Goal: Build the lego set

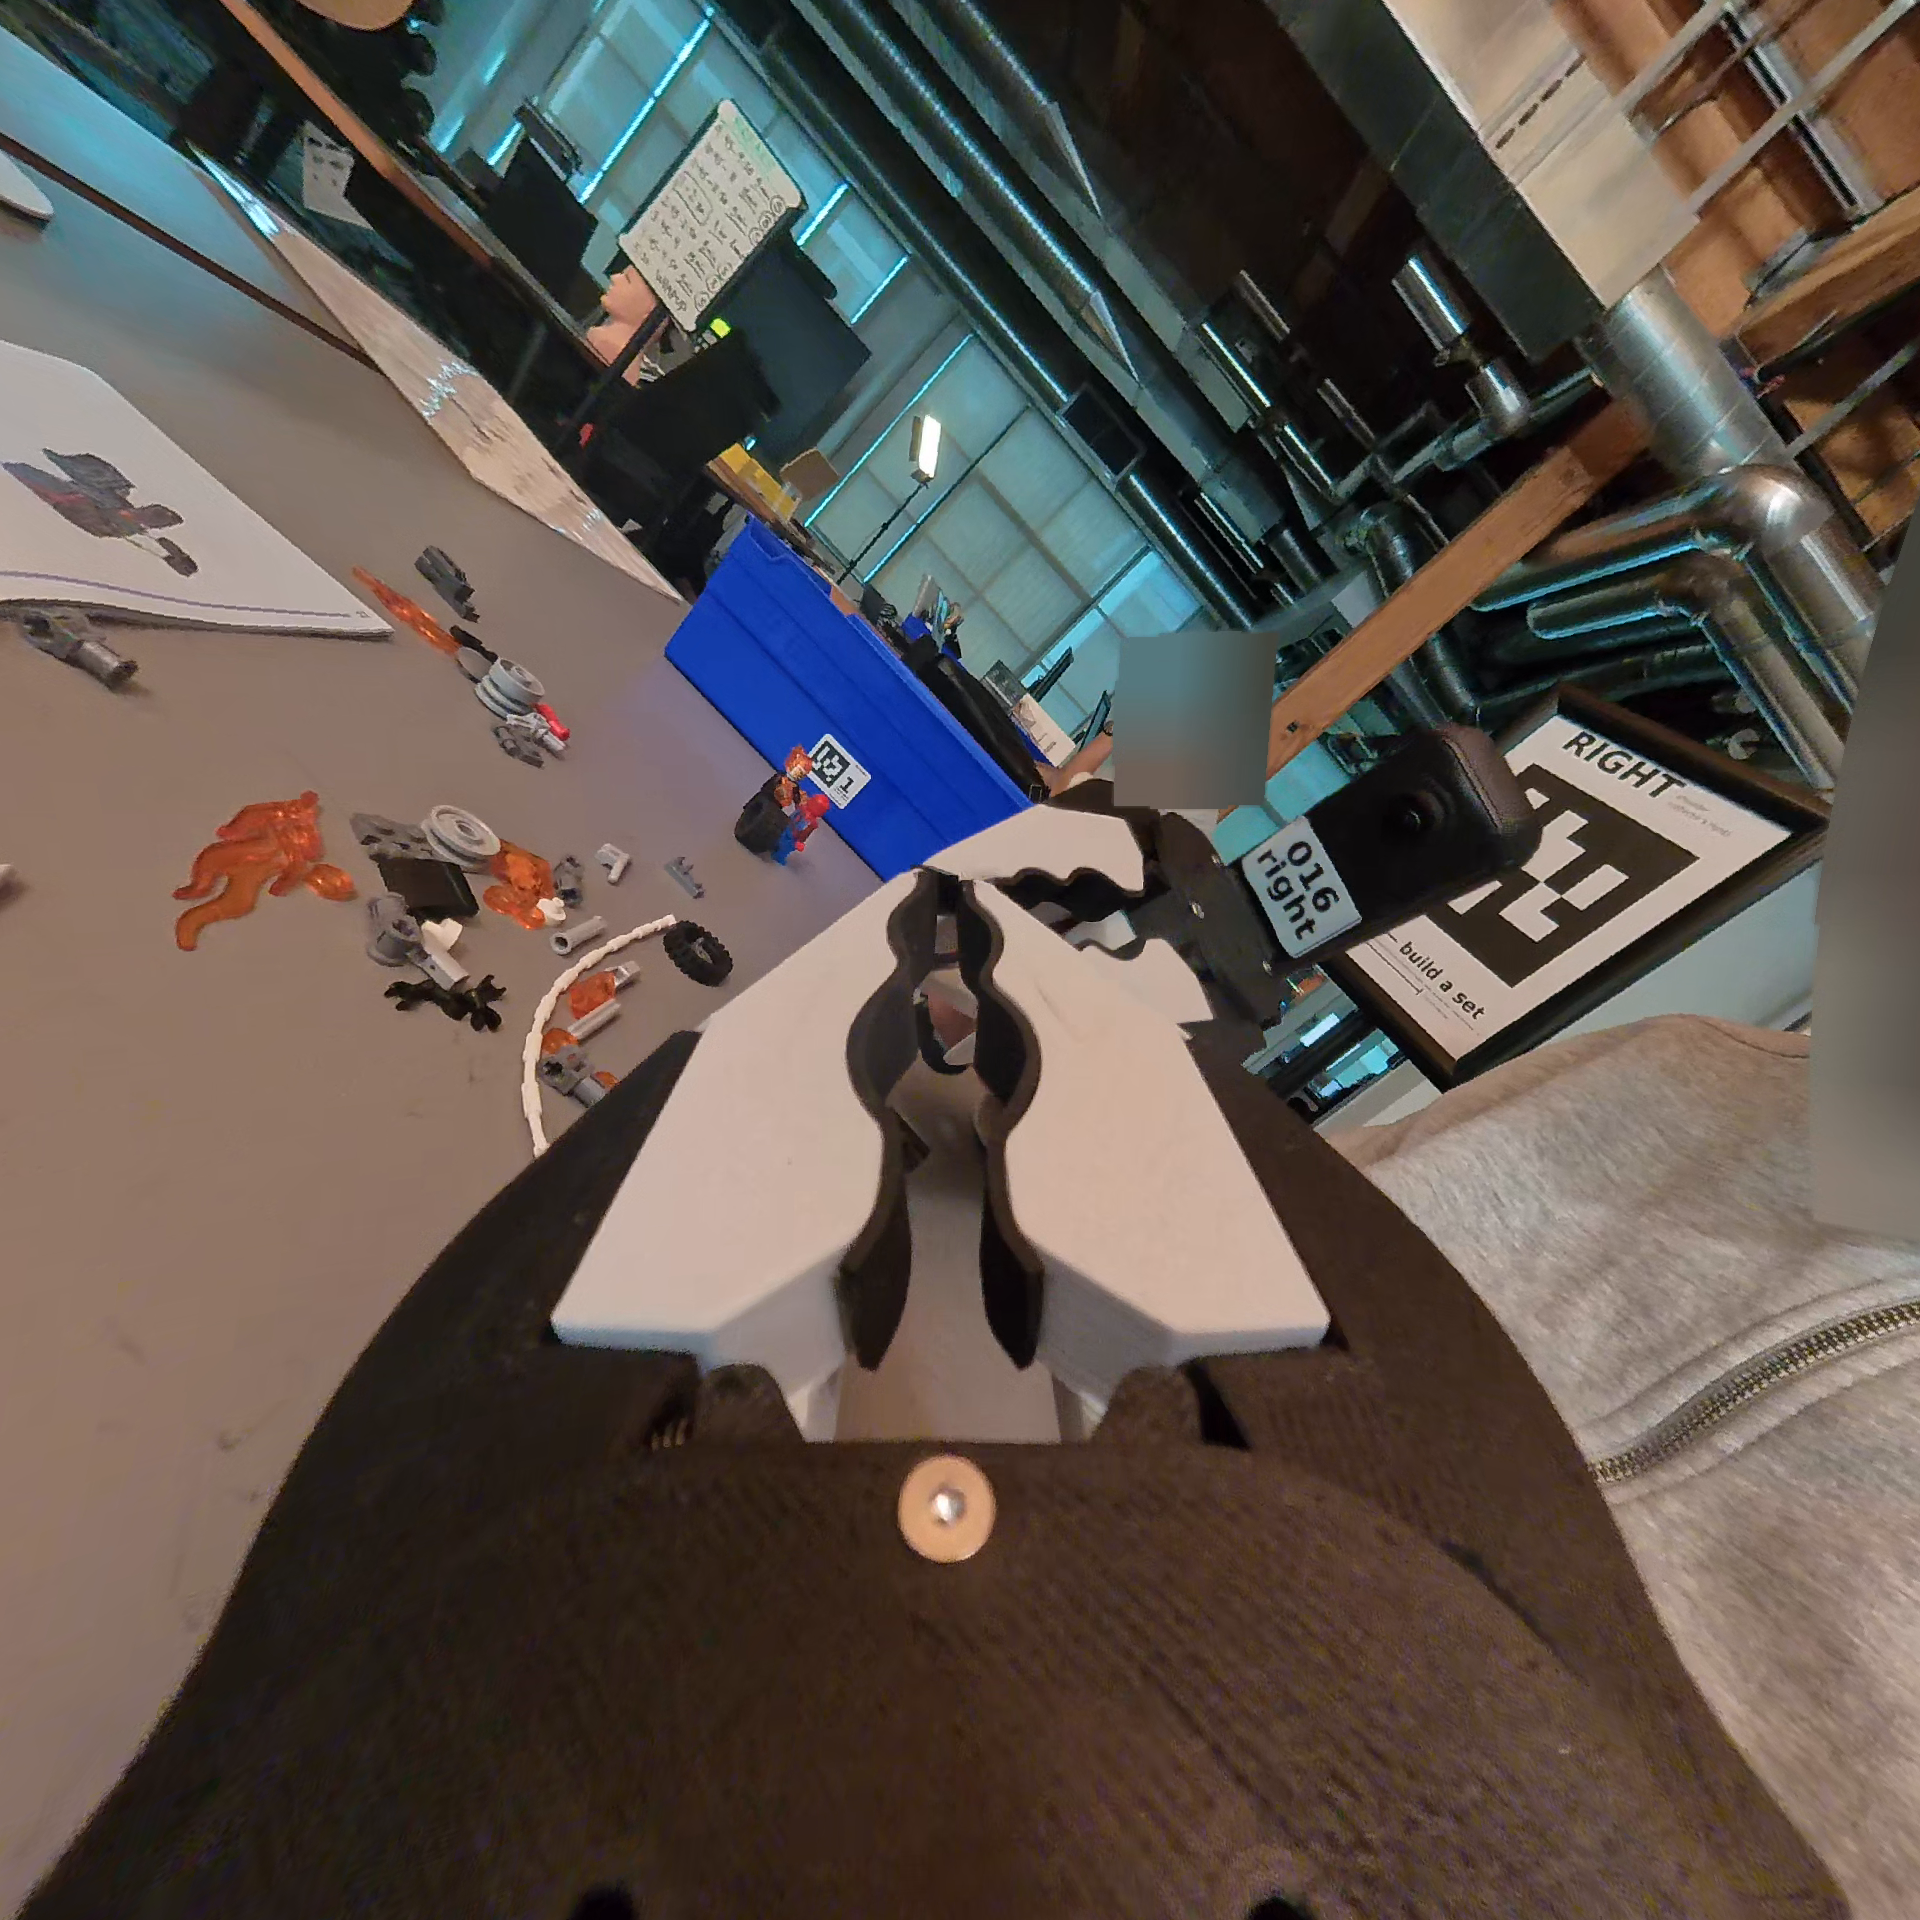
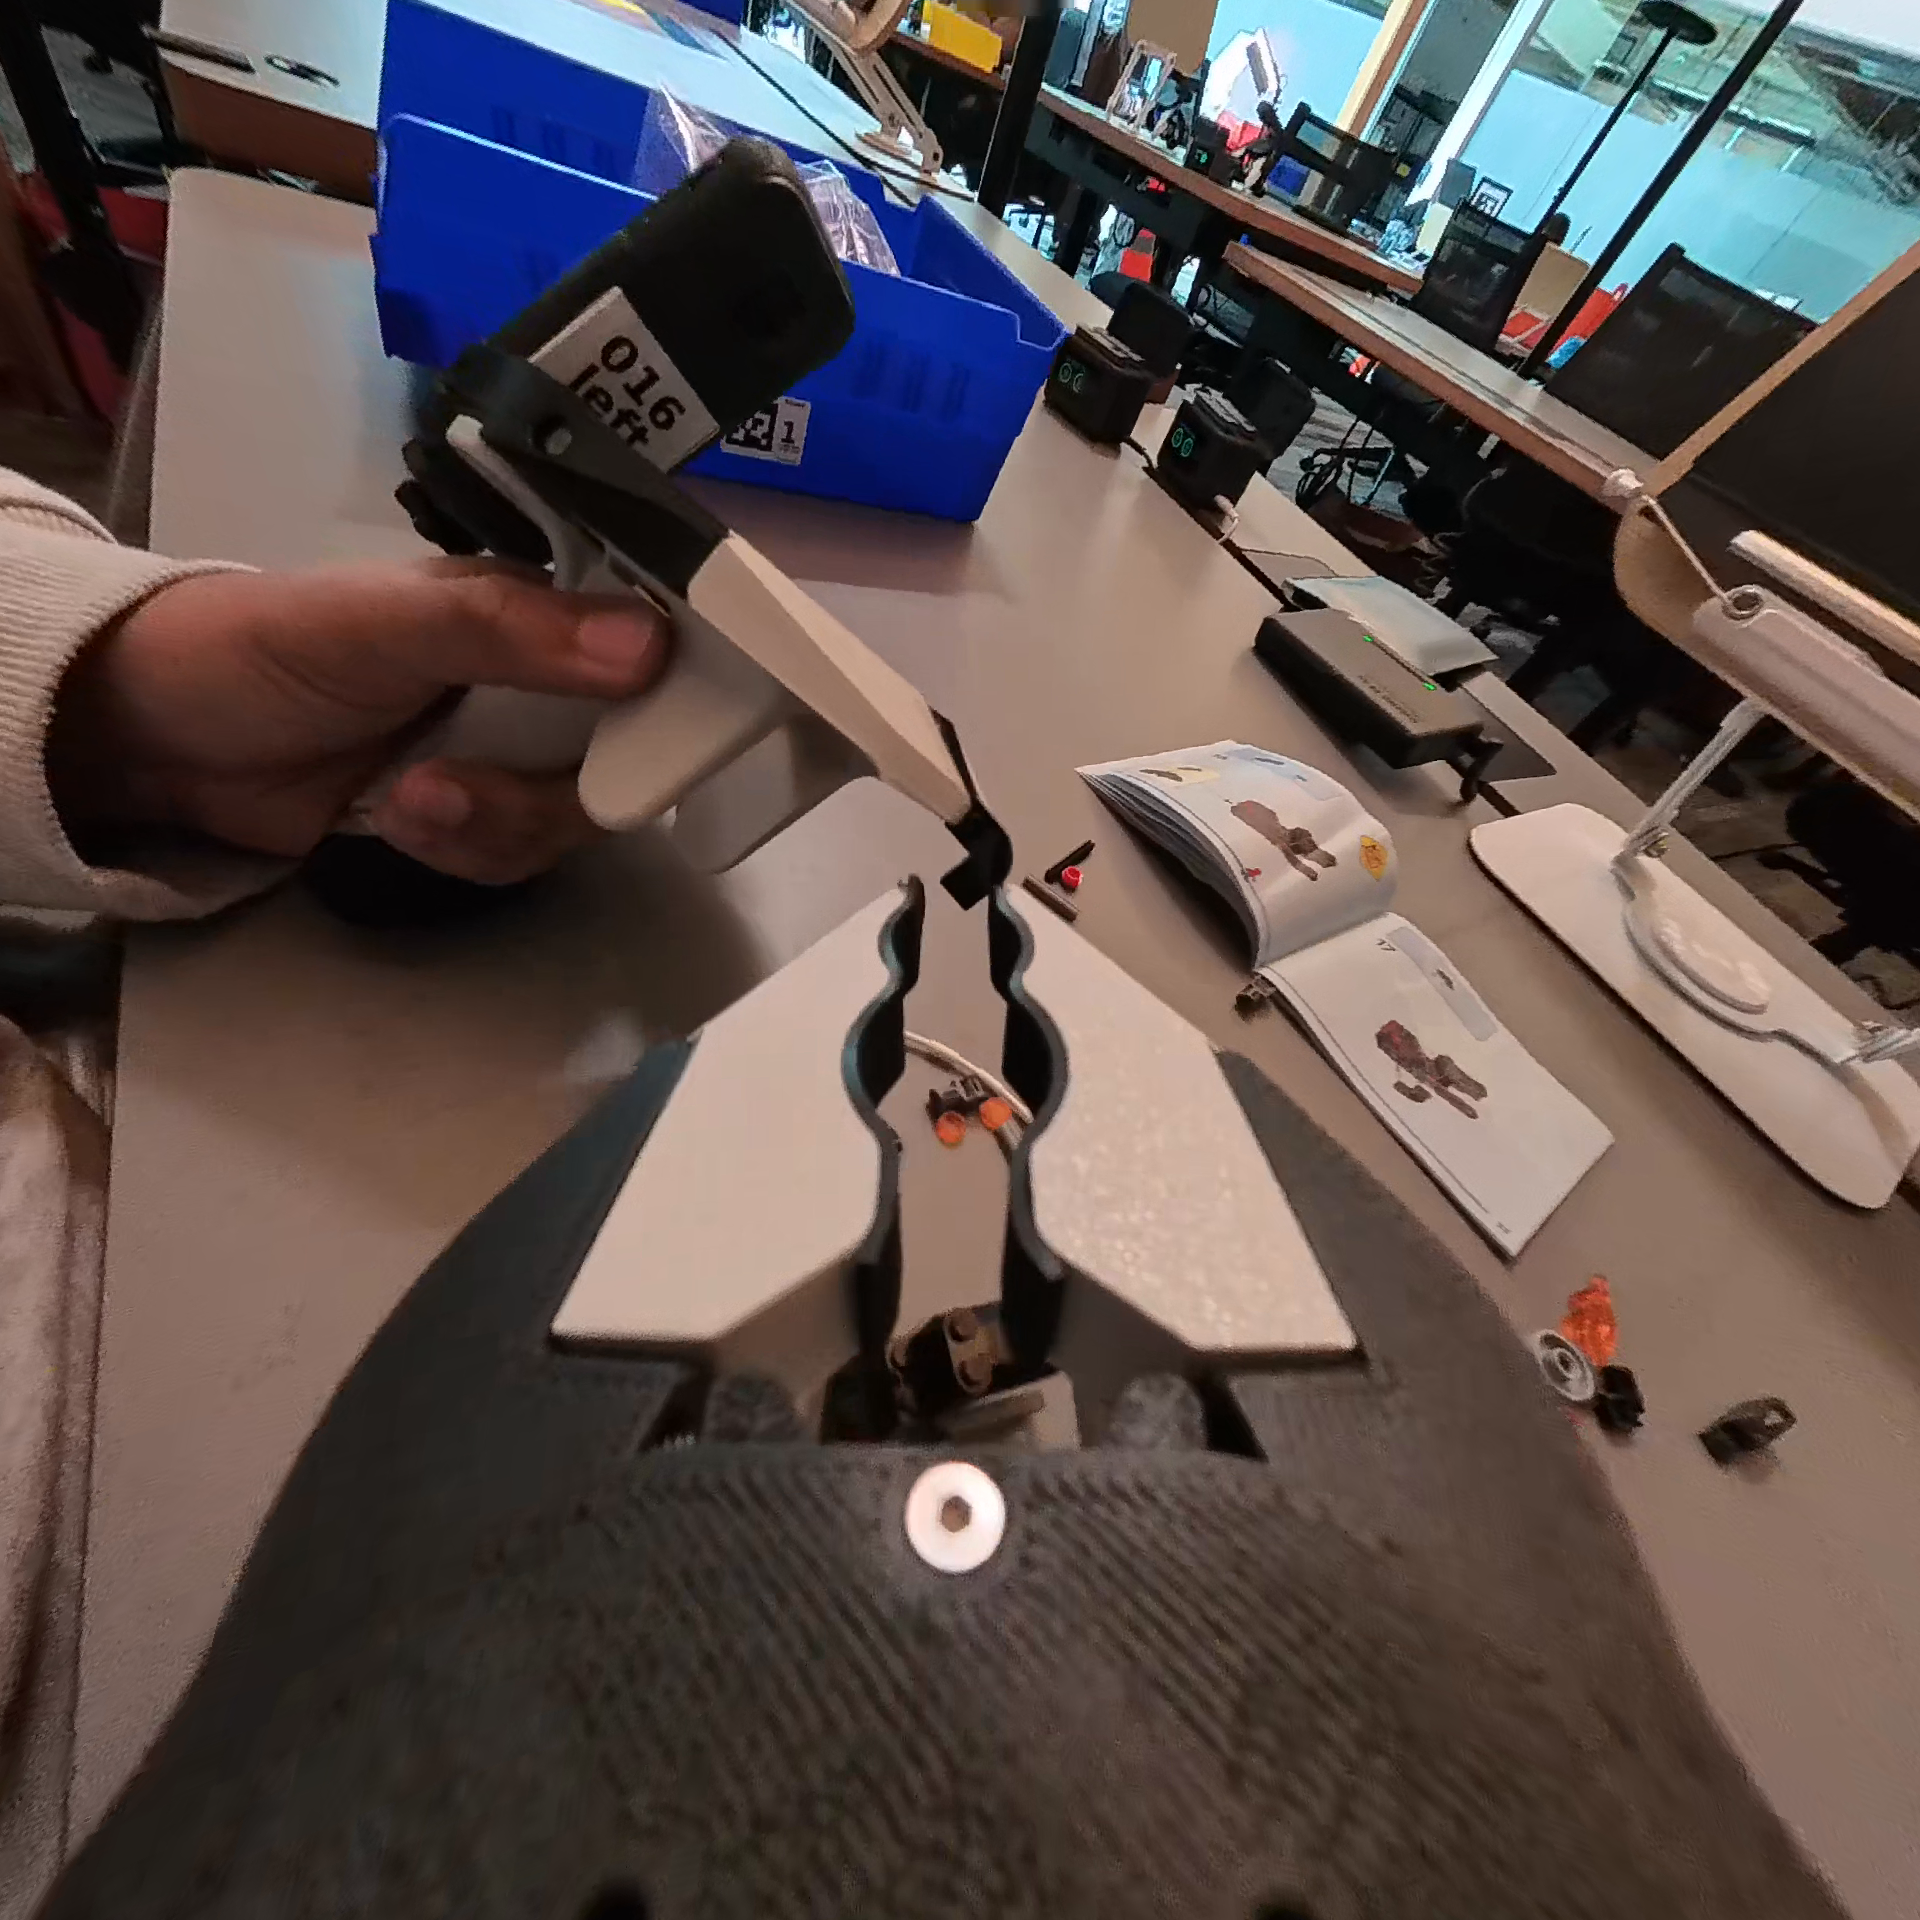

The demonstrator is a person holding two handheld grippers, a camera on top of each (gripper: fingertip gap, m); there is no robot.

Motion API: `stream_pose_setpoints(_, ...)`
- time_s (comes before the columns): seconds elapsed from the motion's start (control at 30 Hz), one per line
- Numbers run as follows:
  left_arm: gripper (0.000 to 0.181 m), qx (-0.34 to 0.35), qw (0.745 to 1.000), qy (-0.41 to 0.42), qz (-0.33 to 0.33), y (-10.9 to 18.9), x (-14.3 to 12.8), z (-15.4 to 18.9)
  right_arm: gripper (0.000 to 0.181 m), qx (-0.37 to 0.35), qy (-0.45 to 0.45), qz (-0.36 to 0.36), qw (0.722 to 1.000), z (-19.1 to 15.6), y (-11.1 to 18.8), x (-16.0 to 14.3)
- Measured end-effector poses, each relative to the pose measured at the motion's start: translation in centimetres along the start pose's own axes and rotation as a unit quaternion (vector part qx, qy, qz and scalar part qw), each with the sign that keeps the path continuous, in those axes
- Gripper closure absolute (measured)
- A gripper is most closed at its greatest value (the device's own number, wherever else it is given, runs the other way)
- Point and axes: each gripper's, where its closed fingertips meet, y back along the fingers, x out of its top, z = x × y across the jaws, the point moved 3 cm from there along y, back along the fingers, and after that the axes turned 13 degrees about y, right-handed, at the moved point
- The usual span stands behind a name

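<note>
The left claw (image 2: 971, 862) is clamped on a small black brick (image 2: 977, 868), held in the air just above the tip of the right claw (image 2: 956, 914). In the left wrist view its own fingertips (image 1: 940, 894) are nearly together, with the right claw's white fingers meeting them from the far side. The right claw is narrow, its tips a small gap apart and gripping nothing at the tips; a dark studded piece (image 2: 951, 1351) sits deep at the base of its fingers, and whether it is gripped there cannot be told. A hand (image 2: 343, 707) wraps the left claw's white handle.

Taking the open booklet (image 2: 1351, 977) as landmark: it lies flat on the grey table (image 2: 416, 1091). Beside it, towards the claws, lie small red-and-black bits (image 2: 1065, 878). Below it, nearer the camera, lie an orange flame piece (image 2: 1590, 1314), a grey wheel (image 2: 1564, 1361) and two black parts (image 2: 1745, 1429). Beyond the booklet is a dark flat box (image 2: 1361, 686), and to its right a white lamp base (image 2: 1662, 997). Far left of it, behind the left claw, stands a blue bin (image 2: 914, 416).

In the left wrist view, loose pieces (image 1: 447, 883) lie scattered on the table beside the booklet (image 1: 156, 520); two minifigures (image 1: 795, 816) stand in front of the bin (image 1: 831, 675).
</note>
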Motion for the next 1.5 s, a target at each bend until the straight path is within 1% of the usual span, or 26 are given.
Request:
stream_pose_setpoints(0.03,0.181,0.000,1.000,0.000,-0.001,0.0,0.0,0.0,0.171,-0.001,0.006,-0.002,1.000,0.0,0.0,0.0)
stream_pose_setpoints(0.2,0.181,0.002,1.000,0.001,-0.006,-0.1,-0.2,-0.1,0.171,-0.018,0.050,-0.024,0.998,0.0,0.1,-0.4)
stream_pose_setpoints(0.37,0.181,0.009,1.000,0.005,-0.011,-0.2,-0.3,-0.3,0.160,-0.023,0.128,-0.045,0.991,-0.2,0.5,-0.9)
stream_pose_setpoints(0.53,0.181,0.025,0.999,-0.003,-0.028,-0.5,-0.7,-0.6,0.160,-0.038,0.236,-0.073,0.968,-0.6,0.7,-1.5)
stream_pose_setpoints(0.7,0.181,0.034,0.999,-0.003,-0.034,-0.6,-0.9,-0.8,0.156,-0.056,0.300,-0.093,0.948,-0.8,0.7,-1.8)
stream_pose_setpoints(0.97,0.181,0.040,0.998,-0.002,-0.045,-0.8,-1.2,-0.9,0.156,-0.055,0.315,-0.086,0.943,-1.2,0.5,-1.5)
stream_pose_setpoints(1.13,0.181,0.047,0.997,-0.003,-0.058,-1.0,-1.5,-1.0,0.165,-0.064,0.326,-0.089,0.939,-1.1,0.5,-1.5)
stream_pose_setpoints(1.27,0.181,0.048,0.996,-0.005,-0.069,-1.1,-1.8,-1.0,0.166,-0.062,0.328,-0.092,0.938,-1.2,0.4,-1.6)
stream_pose_setpoints(1.43,0.180,0.043,0.997,-0.010,-0.070,-1.1,-1.9,-0.8,0.167,-0.058,0.314,-0.085,0.944,-1.1,0.6,-1.5)
stream_pose_setpoints(1.47,0.179,0.044,0.997,-0.013,-0.066,-1.1,-1.8,-0.8,0.167,-0.061,0.305,-0.083,0.947,-1.0,0.8,-1.4)
stream_pose_setpoints(1.5,0.169,0.048,0.997,-0.017,-0.060,-1.1,-1.6,-0.8,0.167,-0.068,0.292,-0.083,0.950,-0.6,1.0,-1.5)
